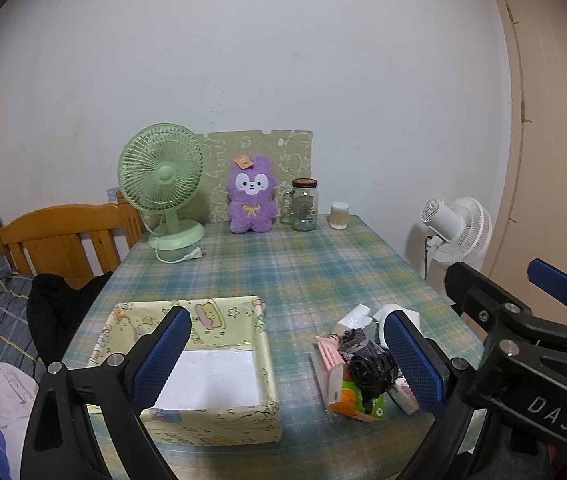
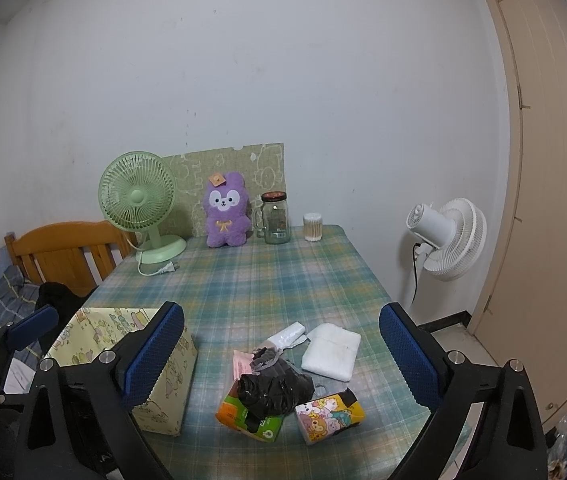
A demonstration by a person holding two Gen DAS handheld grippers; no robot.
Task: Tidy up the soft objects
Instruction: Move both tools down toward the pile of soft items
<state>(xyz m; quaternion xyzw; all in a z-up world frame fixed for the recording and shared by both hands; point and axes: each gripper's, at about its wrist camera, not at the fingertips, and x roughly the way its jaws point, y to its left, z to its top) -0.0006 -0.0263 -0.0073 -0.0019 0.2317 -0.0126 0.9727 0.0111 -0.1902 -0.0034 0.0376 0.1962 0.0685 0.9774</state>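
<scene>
Right wrist view: right gripper [image 2: 281, 344] jaws wide apart, holding nothing, hovering over soft pile – black bag bundle [image 2: 273, 390], tissue packs [image 2: 329, 414], folded white cloth [image 2: 333, 352]. Left gripper [image 1: 287, 356] same, spread and unloaded. Yellow cartoon box [image 1: 219, 420] sits left of pile, looks unfilled. Guessing nothing sorted yet; next: drop onto one item, pinch, carry to box.

Both grippers: black plastic frames w/ silver screws, blue textured pads [image 1: 163, 354]. Right gripper [image 1: 523, 316], right edge of left view, marked "DAS" in white.

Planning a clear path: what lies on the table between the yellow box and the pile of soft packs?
Nothing: in the right wrist view only bare plaid tablecloth separates the yellow box from the pile of soft packs.
</scene>
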